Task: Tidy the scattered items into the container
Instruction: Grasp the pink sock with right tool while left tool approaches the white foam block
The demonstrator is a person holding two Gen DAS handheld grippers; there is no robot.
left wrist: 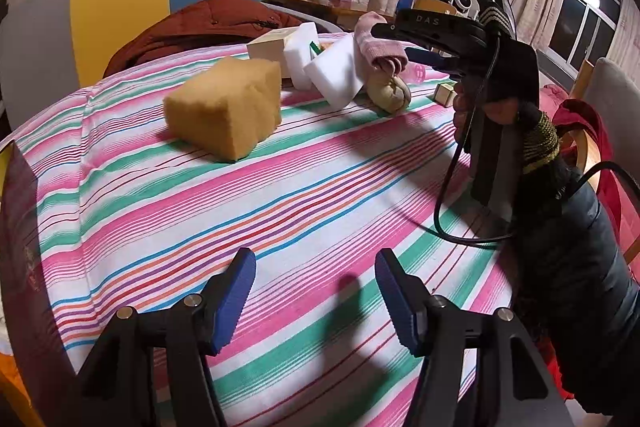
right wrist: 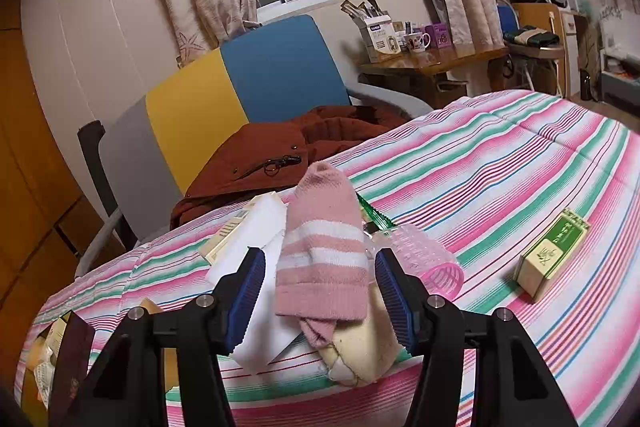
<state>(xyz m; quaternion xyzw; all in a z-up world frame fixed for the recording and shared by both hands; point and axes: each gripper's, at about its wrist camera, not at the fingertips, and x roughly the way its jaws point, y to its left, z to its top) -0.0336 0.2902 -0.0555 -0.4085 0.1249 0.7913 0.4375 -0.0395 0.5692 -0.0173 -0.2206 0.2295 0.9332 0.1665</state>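
My left gripper (left wrist: 316,303) is open and empty, low over the striped cloth (left wrist: 280,195). A tan sponge block (left wrist: 224,107) lies ahead of it. Behind that lies a pile: white foam blocks (left wrist: 332,75), a pink striped sock (left wrist: 380,43), a cream rolled sock (left wrist: 390,93) and a beige box (left wrist: 268,47). My right gripper (right wrist: 320,299) is open with its fingers on either side of the pink sock (right wrist: 324,251), which lies over the cream sock (right wrist: 360,351) and a white foam block (right wrist: 264,327). A pink hair roller (right wrist: 428,263) and a small green-labelled box (right wrist: 552,255) lie to the right.
A chair (right wrist: 240,87) with a rust-brown jacket (right wrist: 280,155) stands behind the table. A side table (right wrist: 424,63) with mugs and boxes is by the window. A small wooden cube (left wrist: 444,93) lies near the right hand. Packets (right wrist: 52,355) lie at the left table edge.
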